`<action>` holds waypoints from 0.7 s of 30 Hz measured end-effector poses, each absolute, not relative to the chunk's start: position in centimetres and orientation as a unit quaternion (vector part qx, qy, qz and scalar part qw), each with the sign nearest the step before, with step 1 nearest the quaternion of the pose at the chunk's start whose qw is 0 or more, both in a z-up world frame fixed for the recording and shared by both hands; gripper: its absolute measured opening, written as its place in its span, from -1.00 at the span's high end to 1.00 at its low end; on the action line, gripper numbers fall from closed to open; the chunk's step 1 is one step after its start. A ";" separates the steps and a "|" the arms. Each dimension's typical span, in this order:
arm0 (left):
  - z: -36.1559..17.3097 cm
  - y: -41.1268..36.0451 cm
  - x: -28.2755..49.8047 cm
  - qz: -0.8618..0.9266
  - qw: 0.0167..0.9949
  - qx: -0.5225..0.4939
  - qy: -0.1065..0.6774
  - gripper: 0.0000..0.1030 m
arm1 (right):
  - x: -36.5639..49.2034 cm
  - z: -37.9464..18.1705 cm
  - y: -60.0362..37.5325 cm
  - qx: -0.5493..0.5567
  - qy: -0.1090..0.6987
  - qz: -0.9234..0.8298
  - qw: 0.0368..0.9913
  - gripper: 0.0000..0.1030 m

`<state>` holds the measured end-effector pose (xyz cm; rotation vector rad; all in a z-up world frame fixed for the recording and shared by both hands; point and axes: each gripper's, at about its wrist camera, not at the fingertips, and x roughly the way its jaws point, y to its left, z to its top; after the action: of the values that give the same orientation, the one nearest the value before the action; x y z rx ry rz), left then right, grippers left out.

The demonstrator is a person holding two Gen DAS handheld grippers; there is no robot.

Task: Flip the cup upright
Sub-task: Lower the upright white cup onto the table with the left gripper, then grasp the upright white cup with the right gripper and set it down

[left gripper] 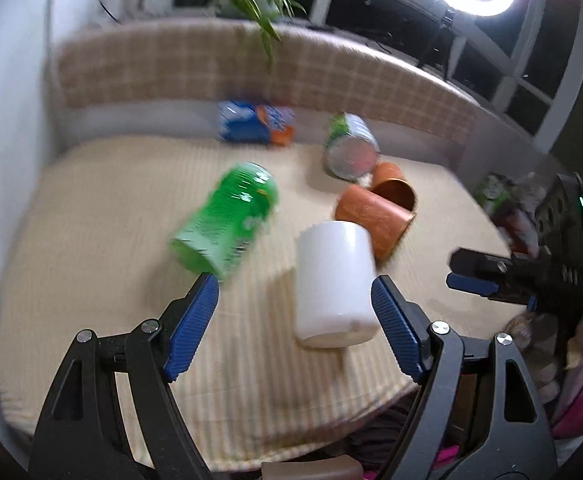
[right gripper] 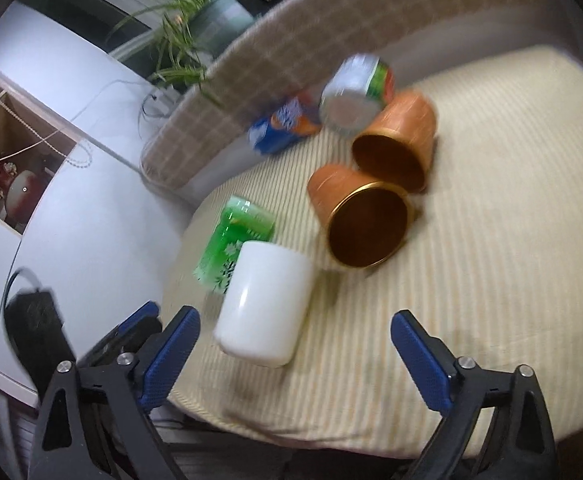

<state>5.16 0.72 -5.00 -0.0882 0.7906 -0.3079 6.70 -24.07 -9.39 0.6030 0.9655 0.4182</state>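
A white cup (left gripper: 334, 283) lies on its side on the striped cushion (left gripper: 91, 248), its base toward me; it also shows in the right wrist view (right gripper: 265, 304). My left gripper (left gripper: 295, 304) is open, its blue fingers either side of the cup's near end, not touching it. My right gripper (right gripper: 295, 354) is open just in front of the cup, which sits nearer its left finger; the right gripper also shows at the right of the left wrist view (left gripper: 471, 276). Two orange cups (right gripper: 365, 216) (right gripper: 399, 140) lie on their sides behind, mouths toward the right camera.
A green can (left gripper: 227, 220) lies left of the white cup. A blue can (left gripper: 255, 122) and a green-and-white can (left gripper: 351, 148) lie near the checked backrest (left gripper: 211, 64). The cushion's front edge is close below the grippers. A white wall (right gripper: 91, 220) stands left.
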 end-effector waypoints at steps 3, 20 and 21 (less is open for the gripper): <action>-5.0 0.9 3.9 -0.132 0.920 -0.040 0.366 -0.57 | 8.0 -10.1 -22.6 0.289 0.475 0.211 0.804 -0.80; -6.0 3.6 0.6 -0.100 0.932 -0.065 0.342 -0.57 | 11.5 -12.2 -18.5 0.297 0.538 0.212 0.760 -0.62; -6.2 3.8 0.5 -0.099 0.931 -0.069 0.344 -0.57 | 11.6 -12.3 -18.4 0.300 0.542 0.211 0.756 -0.62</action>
<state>0.45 3.77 -6.17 -0.1404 0.7041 -0.2035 11.65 -18.45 -12.35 0.6542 1.1806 0.4596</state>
